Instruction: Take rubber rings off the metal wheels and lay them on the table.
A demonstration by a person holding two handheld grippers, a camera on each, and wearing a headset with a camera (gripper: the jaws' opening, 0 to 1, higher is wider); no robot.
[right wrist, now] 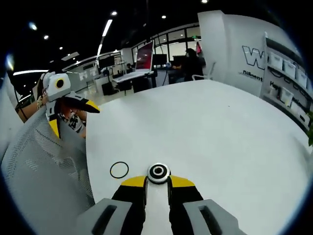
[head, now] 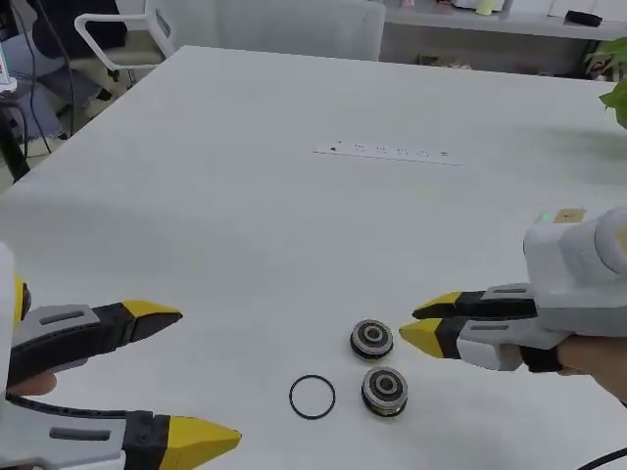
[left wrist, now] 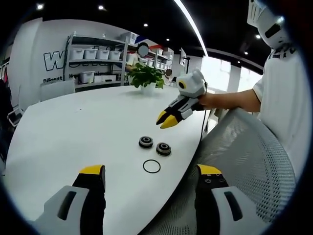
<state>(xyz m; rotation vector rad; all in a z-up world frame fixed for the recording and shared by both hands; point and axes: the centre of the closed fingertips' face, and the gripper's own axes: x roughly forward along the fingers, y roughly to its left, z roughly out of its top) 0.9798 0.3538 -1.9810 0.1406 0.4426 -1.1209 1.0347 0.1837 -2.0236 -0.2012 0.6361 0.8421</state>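
Observation:
Two metal wheels lie near the table's front edge: the farther wheel [head: 372, 339] [left wrist: 145, 142] [right wrist: 158, 172] and the nearer wheel [head: 384, 389] [left wrist: 163, 149], both with dark rings around them. A loose black rubber ring [head: 312, 397] [left wrist: 151, 166] [right wrist: 119, 170] lies flat to their left. My right gripper [head: 416, 323] [right wrist: 157, 182] [left wrist: 166, 120] points at the farther wheel, tips just short of it, jaws a narrow gap apart with nothing between them. My left gripper [head: 201, 377] [left wrist: 150, 171] hangs wide open and empty at the lower left, off from the ring.
The white table [head: 294, 215] stretches far back, with a flat white strip [head: 387, 152] set into its middle. A mesh chair [left wrist: 244, 156] stands by the front edge. A potted plant [left wrist: 146, 76] sits at the far end, with shelves behind it.

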